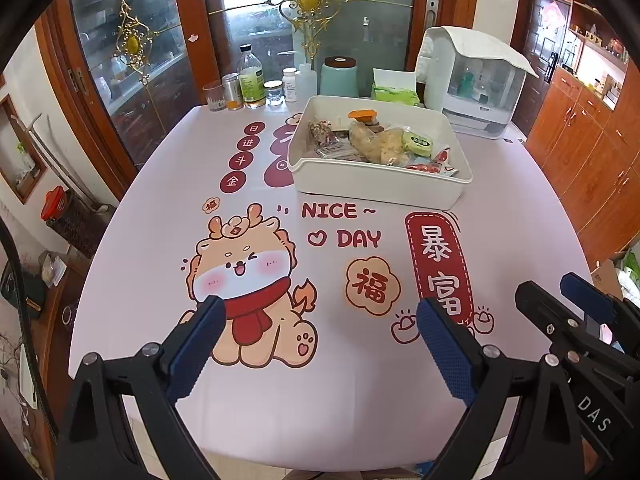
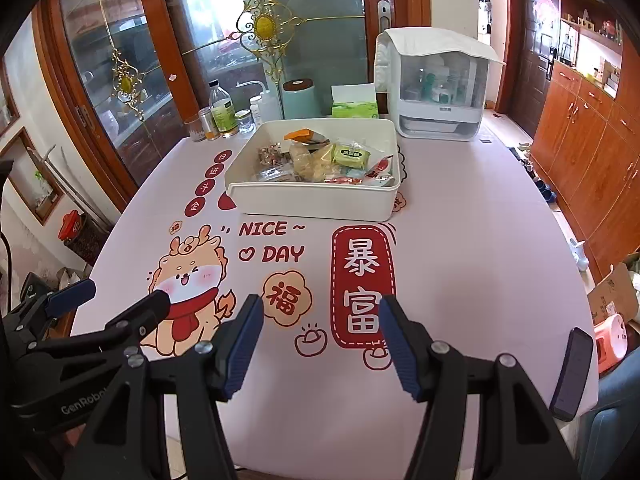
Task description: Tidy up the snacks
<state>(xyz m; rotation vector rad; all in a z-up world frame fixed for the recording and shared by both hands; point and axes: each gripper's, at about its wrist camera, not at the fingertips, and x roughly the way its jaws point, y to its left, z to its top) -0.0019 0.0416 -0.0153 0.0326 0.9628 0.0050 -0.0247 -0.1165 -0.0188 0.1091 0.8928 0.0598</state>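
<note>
On the pink printed tablecloth sits a white tray full of wrapped snacks. Left gripper and right gripper both hover above the near edge, jaws spread wide, nothing in either.

Both my wrist cameras sit low over the near edge of the tabletop, tilted down and facing forward — left view from the left, right view beside it — sharing the white tray and the glass doors beyond.
</note>
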